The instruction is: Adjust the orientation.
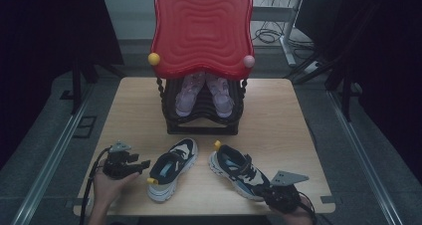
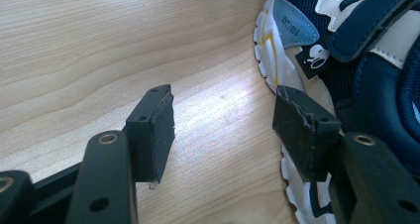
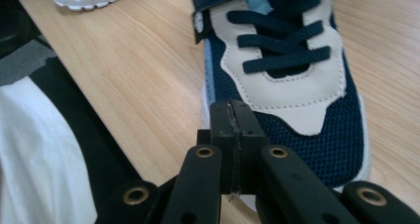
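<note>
We have two navy-and-cream sneakers on the wooden table (image 1: 278, 115), toes toward us, heels toward the black shoe rack (image 1: 201, 113) under the red tray top (image 1: 201, 28). A pink pair (image 1: 204, 95) already sits on the rack, so we read this as staging the next pair for shelving.

Left gripper (image 1: 133, 163): jaws wide apart, nothing between them, resting low just beside the left sneaker (image 1: 171, 168). In the left gripper view the sneaker's (image 2: 346, 70) white sole edge sits right behind the right-hand pad (image 2: 302, 130). Looks lined up for a side grab, not yet clamped.

Right gripper (image 3: 232, 135): pads pressed flat together, holding nothing. It sits at the toe of the right sneaker (image 3: 287, 85), pointing along the laces. Closed tip at the toe suggests a nudge or a straightening push, not a pick. In the high view that sneaker (image 1: 238, 171) is angled, toe near the table's front edge, so squaring it before lifting makes sense.
</note>
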`<state>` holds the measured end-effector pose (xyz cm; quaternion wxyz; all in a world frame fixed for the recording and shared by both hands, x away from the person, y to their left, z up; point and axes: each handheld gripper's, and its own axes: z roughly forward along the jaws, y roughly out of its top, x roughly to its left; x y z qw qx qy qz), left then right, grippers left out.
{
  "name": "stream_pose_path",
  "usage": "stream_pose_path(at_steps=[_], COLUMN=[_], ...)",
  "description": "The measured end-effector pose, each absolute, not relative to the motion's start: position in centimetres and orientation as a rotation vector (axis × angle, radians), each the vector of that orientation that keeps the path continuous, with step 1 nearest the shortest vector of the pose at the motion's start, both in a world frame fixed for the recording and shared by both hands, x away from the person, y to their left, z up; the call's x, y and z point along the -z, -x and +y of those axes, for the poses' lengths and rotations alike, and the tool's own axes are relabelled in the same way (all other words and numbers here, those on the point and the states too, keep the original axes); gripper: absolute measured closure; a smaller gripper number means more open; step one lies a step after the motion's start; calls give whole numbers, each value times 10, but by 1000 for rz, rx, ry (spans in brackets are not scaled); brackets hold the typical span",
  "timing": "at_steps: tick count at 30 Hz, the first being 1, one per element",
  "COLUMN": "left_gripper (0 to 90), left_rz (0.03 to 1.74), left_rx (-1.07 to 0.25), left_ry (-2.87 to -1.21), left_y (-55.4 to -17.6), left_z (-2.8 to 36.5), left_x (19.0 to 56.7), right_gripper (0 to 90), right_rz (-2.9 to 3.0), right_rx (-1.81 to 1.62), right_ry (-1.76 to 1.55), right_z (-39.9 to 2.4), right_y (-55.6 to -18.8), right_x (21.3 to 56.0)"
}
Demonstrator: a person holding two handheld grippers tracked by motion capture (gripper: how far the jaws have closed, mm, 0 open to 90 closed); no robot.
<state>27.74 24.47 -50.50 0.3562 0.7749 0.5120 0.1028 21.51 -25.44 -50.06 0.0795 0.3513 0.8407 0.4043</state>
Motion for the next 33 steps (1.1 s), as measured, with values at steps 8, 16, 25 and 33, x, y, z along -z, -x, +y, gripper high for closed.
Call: stream_pose_path(at_steps=[8, 16, 25, 33], left_gripper=[410, 410, 410, 410], left_rz=[1320, 1323, 1328, 1328], left_rx=[-263, -267, -271, -272], left_ry=[-2009, -2012, -2004, -2001], left_y=[-278, -278, -278, -277], left_z=[244, 243, 246, 246], left_x=[506, 507, 506, 505], right_gripper=[899, 899, 899, 899], right_rz=[2474, 2428, 2389, 2359], right_rx=[-1234, -1237, -1215, -1203], right_ry=[-1111, -1162, -1194, -1223], right_z=[-269, -280, -288, -293], right_y=[-222, -232, -247, -266], right_x=[503, 505, 506, 506])
